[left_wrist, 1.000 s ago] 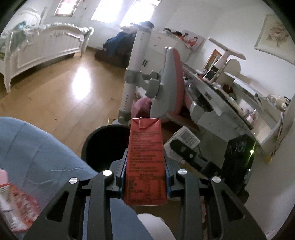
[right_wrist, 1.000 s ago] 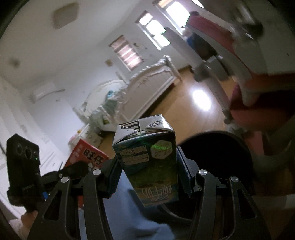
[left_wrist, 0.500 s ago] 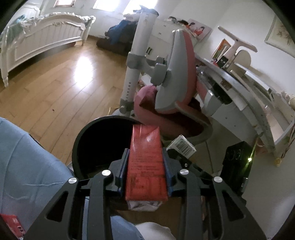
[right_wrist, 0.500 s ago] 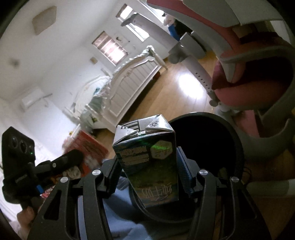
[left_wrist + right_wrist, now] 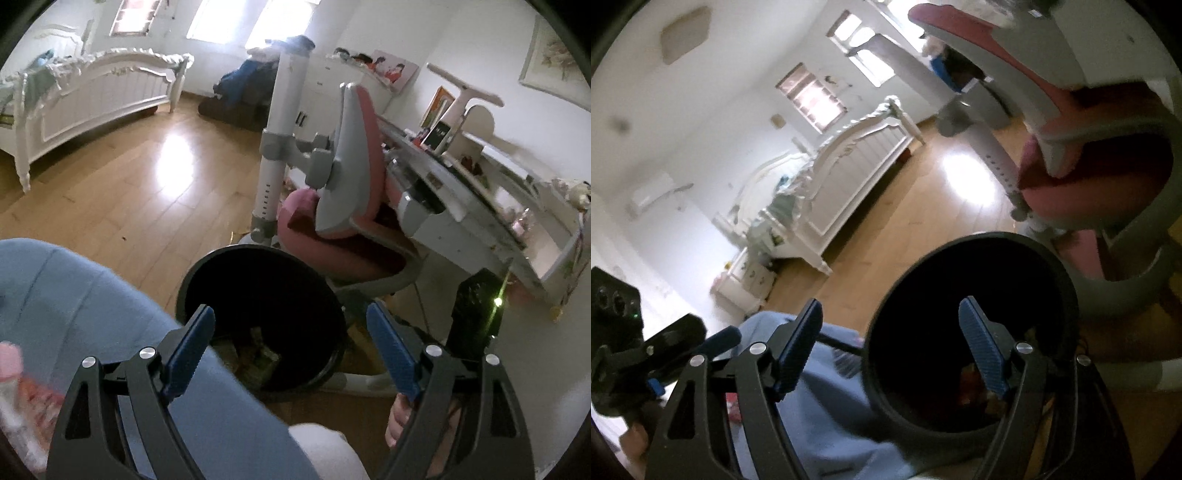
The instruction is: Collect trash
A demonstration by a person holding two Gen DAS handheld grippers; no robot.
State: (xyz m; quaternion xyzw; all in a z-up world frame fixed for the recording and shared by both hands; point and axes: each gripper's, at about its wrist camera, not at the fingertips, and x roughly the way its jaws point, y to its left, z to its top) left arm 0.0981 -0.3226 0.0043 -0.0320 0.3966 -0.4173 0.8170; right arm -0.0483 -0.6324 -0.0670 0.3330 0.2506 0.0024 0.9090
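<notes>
While both claws spread apart with nothing between them, the trash lies in the bin.

Left claw (image 5: 290,334) is opening, its blue pads (image 5: 190,341) wide and bare, poised over the black bin (image 5: 258,266); cartons (image 5: 258,360) show dimly at the bin's bottom, too dark to tell apart. Right claw (image 5: 890,332) is opening too, empty, with one pad over the bin's mouth and the other outside its rim, above a blue-clad leg (image 5: 812,417). Reddish trash (image 5: 971,387) sits deep in the bin (image 5: 1052,273) in that view. Just behind the bin stands a pink and grey chair (image 5: 347,192), pushed against a cluttered tabletop (image 5: 480,184). A white bed (image 5: 92,96) stands well apart across the wood floor (image 5: 129,184).
</notes>
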